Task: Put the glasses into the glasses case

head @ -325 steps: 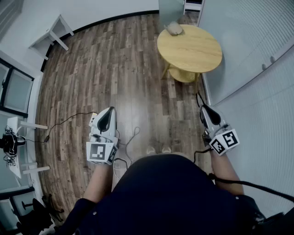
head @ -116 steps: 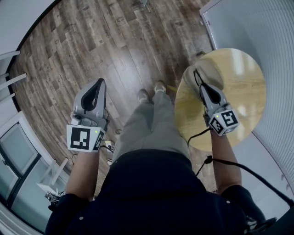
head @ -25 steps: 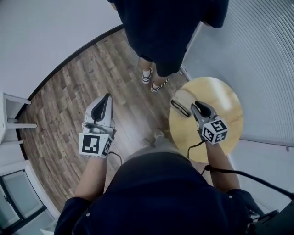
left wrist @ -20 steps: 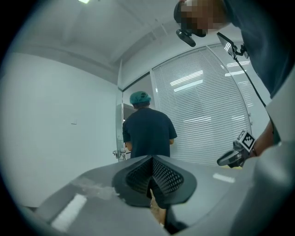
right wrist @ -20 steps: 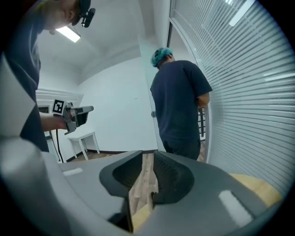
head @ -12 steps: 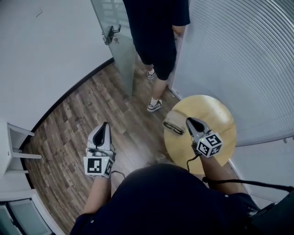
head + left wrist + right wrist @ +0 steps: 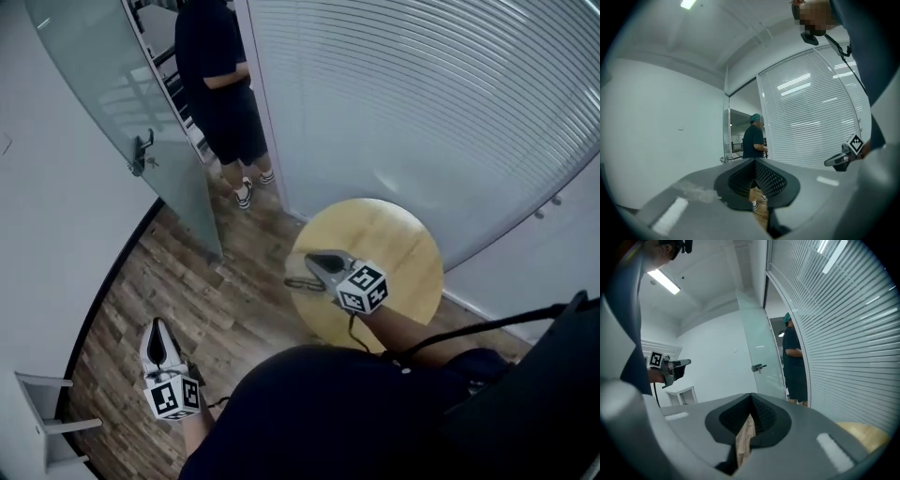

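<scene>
- Wooden table (image 7: 398, 239) is where the glasses (image 7: 298, 282) are judged to lie: only a thin dark outline is seen at its left edge, just beneath the tip of the right gripper (image 7: 312, 257). The case cannot be made out and may be covered by that gripper.
- Both grippers are clenched on nothing. In each gripper view the jaws are pressed tip to tip, and only floor is seen through the pad hollow.
- The left gripper (image 7: 157, 330) is held low over the floor (image 7: 202, 281), well apart from the table, so no support can be given from that side.
- A miss is risked if the right gripper is lowered with its jaws together. The frame would be pushed rather than pinched and, lying so near the rim, could be knocked off onto the floor.
- Aim is made harder because the right gripper view is pointed towards the door (image 7: 131, 122) and a person (image 7: 220, 84), not at the glasses. Only a sliver of table is caught at its lower right.
- Thin arms and lenses are judged likely to be bent or scratched if clamped hard or caught off-centre.
- The case, if left unsteadied, is judged likely to slide when the glasses are pressed in.
</scene>
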Tool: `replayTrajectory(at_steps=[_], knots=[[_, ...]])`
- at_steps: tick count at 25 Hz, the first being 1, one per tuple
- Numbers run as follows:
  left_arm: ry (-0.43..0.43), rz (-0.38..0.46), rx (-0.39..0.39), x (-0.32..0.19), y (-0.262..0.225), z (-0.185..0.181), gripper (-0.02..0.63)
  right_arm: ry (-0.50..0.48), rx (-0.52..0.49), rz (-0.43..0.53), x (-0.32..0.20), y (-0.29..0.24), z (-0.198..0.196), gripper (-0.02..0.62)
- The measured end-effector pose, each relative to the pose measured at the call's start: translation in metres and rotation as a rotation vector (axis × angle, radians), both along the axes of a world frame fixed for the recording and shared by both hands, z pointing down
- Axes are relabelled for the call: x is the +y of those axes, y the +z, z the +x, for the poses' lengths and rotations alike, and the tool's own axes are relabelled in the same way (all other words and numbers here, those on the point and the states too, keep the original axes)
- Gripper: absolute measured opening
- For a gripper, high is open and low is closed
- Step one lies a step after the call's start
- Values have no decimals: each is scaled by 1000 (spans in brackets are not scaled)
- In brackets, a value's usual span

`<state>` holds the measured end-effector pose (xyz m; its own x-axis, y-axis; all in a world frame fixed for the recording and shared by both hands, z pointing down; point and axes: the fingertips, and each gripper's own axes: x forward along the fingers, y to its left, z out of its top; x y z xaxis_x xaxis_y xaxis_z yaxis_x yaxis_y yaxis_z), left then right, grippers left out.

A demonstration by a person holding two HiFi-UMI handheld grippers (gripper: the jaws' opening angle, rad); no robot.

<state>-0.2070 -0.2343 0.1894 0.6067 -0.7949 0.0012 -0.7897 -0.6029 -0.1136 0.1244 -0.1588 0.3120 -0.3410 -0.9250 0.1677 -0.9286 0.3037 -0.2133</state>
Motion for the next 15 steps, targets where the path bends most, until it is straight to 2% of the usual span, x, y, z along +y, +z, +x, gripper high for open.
replayTrajectory(at_steps=[8, 15], knots=[[-13, 5, -16, -9, 4, 10, 3, 7, -16, 9, -16, 8, 19, 9], [5, 9, -40, -9, -1, 8, 3, 6, -28, 7, -17, 9, 14, 9]])
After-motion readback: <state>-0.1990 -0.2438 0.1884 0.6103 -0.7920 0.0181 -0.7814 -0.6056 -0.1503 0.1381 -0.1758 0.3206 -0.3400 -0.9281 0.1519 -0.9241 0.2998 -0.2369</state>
